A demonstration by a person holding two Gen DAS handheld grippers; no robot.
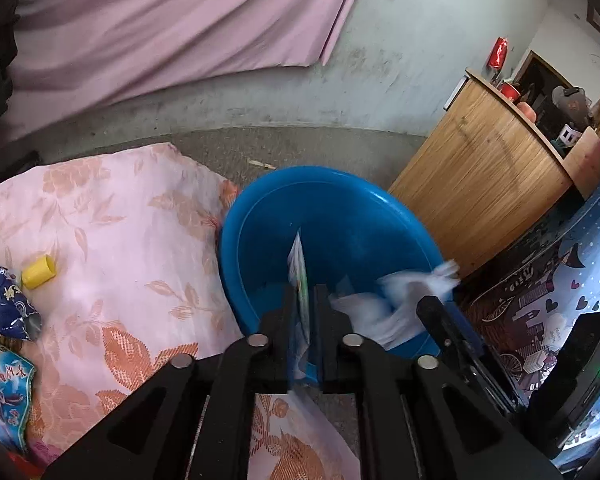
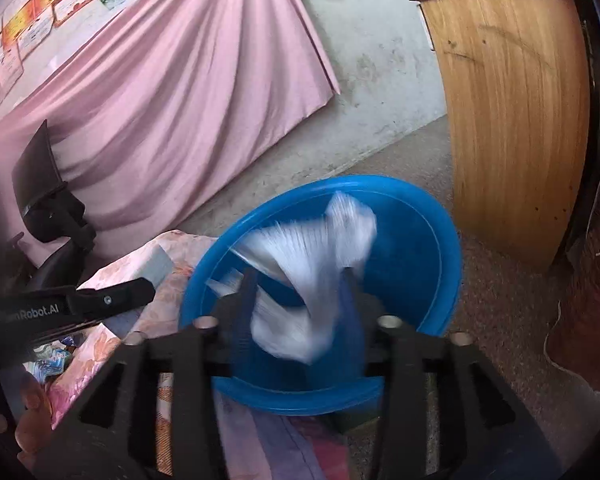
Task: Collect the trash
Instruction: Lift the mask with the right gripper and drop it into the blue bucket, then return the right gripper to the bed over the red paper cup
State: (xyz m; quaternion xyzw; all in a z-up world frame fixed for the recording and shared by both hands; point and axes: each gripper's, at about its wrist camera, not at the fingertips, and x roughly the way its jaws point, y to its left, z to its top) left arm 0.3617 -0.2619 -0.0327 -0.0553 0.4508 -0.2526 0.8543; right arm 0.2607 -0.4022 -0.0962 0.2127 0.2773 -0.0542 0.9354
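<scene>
Trash wrapper (image 1: 300,280) pinched in left hand-held gripper (image 1: 305,292), right hand-held gripper (image 2: 300,276) spread, blurred white paper (image 2: 312,264) between fingers over blue basin (image 2: 420,240)

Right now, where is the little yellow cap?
In the left wrist view, the yellow cap lies on the pink floral cloth at the left, just right of a dark blue wrapper and left of the blue basin.

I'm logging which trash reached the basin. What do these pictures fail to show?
- Right wrist view: the white trash is motion-blurred, so its material and the right gripper's hold are unclear.
- Left wrist view: the flat wrapper in the left gripper is edge-on, print unreadable.
- Both views: blue basin floor hidden by grippers.
</scene>
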